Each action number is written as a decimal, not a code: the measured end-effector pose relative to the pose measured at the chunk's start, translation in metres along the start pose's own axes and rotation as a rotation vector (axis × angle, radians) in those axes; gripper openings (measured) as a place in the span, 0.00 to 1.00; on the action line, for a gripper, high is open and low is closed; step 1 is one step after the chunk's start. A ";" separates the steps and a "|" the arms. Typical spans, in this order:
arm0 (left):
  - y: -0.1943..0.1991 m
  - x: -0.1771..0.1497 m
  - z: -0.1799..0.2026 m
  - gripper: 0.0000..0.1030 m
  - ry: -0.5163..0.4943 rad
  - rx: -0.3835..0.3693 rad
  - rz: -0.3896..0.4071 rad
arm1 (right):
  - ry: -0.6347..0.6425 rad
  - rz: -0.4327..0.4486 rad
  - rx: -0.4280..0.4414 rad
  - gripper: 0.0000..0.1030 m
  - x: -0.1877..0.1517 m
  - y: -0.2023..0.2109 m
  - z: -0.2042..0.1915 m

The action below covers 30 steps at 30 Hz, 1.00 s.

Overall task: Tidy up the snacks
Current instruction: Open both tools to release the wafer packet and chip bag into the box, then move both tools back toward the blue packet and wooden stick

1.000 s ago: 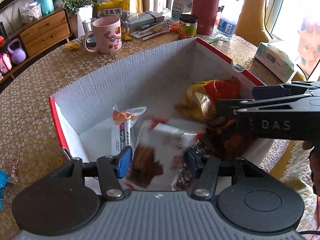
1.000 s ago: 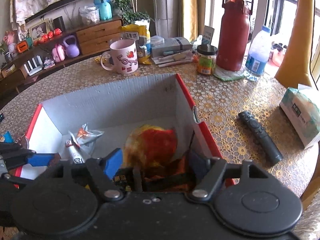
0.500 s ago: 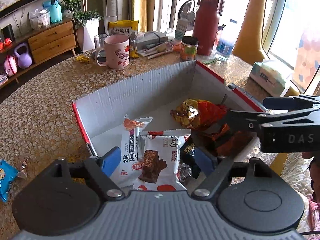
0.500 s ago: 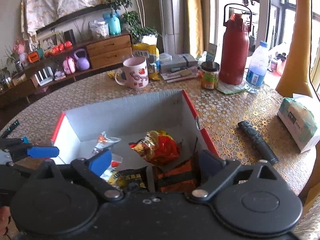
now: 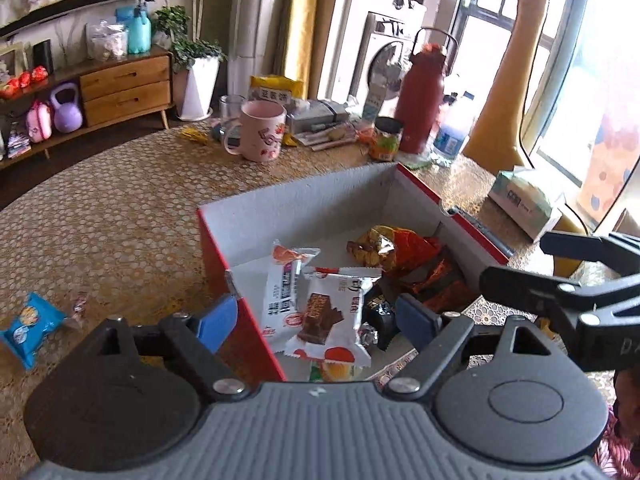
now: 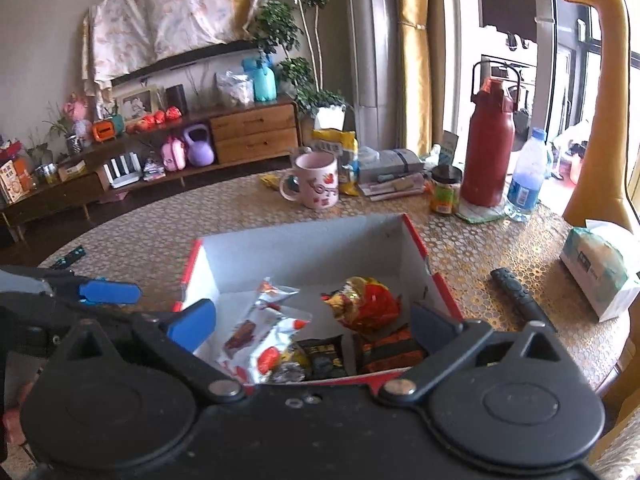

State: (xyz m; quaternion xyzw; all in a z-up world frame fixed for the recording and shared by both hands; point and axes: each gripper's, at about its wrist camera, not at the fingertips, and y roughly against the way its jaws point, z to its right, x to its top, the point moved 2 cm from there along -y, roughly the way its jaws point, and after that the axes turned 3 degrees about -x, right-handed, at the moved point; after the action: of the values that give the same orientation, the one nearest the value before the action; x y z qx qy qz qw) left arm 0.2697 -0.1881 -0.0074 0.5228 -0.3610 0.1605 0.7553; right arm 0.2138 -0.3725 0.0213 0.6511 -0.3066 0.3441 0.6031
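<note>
While both grippers hover at the near side: the snacks lie in an open box on the table.
Box: red outside, grey-white corrugated inside, open-topped box [image 5: 304,204]; it stands on the gold-patterned table [image 5: 112,216], well in from the far edge.
Chocolate wafer packet: white wrapper with a brown bar picture and red spots, chocolate wafer packet [image 5: 332,316]; lies flat in the box's near-left part, long axis running near to far, serrated end toward the far wall.
White sachet: narrow white sachet [image 5: 284,284] with an orange top; partly under the wafer packet, its long axis also near to far, leaning a little left.
Red-gold bag: crinkled red-gold bag [image 6: 366,304] by the box's right wall, bunched, no clear axis.
Dark packets: orange-black packet [image 6: 390,350] and a black packet [image 6: 322,356] at the near-right corner of the box.
Blue biscuit pack: blue biscuit pack [image 5: 30,326] outside the box, on the table toward its left edge.
Left gripper: left gripper [image 5: 316,322]; jaws spread wide, holding nothing, straddling the box's near-left corner.
Right gripper: right gripper [image 6: 312,326]; jaws spread wide, holding nothing, above the box's near wall.
Far edge: pink mug [image 6: 318,180], red flask [image 6: 490,144].
</note>
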 end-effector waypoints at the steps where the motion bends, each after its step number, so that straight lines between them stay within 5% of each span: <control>1: 0.004 -0.001 -0.002 0.85 0.007 0.004 0.003 | 0.000 0.003 0.004 1.00 -0.001 0.003 -0.003; 10: 0.043 -0.018 -0.036 0.86 0.049 0.037 0.047 | 0.017 0.046 0.015 1.00 -0.015 0.023 -0.043; 30: 0.098 -0.050 -0.133 0.86 0.113 0.078 0.050 | 0.133 -0.038 0.193 1.00 -0.048 0.017 -0.152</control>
State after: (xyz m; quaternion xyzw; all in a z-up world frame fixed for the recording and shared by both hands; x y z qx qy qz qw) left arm 0.2250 -0.0217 -0.0026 0.5327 -0.3241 0.2226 0.7495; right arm 0.1601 -0.2230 -0.0025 0.6876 -0.2190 0.4028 0.5630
